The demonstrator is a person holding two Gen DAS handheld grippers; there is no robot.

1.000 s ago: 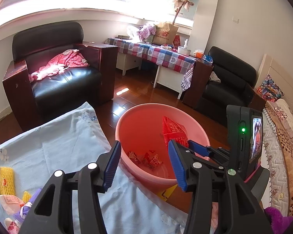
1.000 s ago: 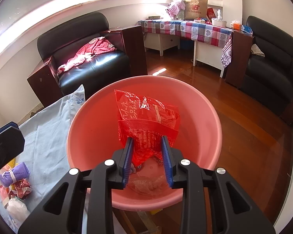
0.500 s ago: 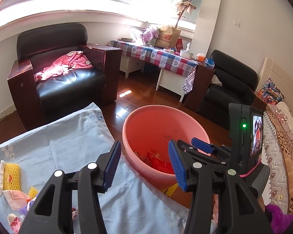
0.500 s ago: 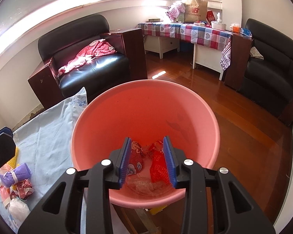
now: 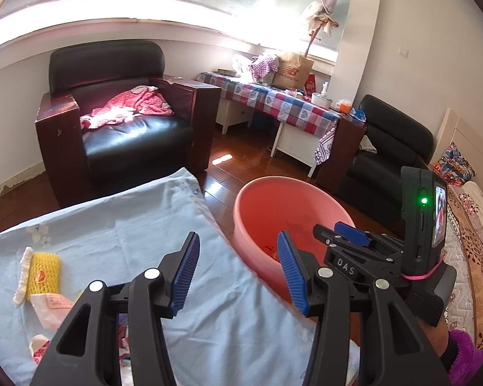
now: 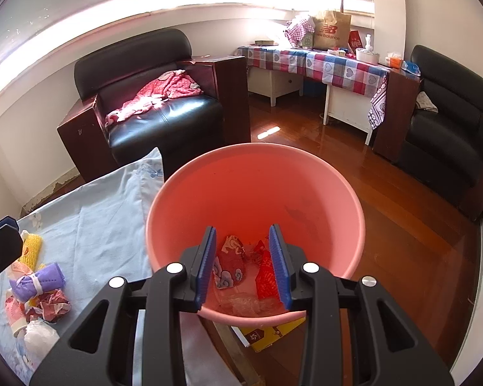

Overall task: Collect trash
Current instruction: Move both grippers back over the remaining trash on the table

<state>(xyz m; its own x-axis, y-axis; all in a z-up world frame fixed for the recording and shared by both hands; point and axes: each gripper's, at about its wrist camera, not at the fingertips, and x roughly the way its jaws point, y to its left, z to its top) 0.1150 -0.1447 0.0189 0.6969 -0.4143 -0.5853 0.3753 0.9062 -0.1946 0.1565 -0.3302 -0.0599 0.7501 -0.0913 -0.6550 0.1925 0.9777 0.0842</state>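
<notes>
Both pairs of jaws stand apart with nothing between them. By my reading, the right gripper hangs just above the near rim of the pink basin because that is where trash gets dropped: red printed wrappers and a clear crumpled film lie on the basin's floor. The left gripper hovers over the pale blue cloth just left of the basin, probably placed to reach what remains. That remaining pile sits on the cloth, well left of the basin: a yellow foam net, a purple bundle tied with white, a crumpled red-patterned paper and a white wad.
</notes>
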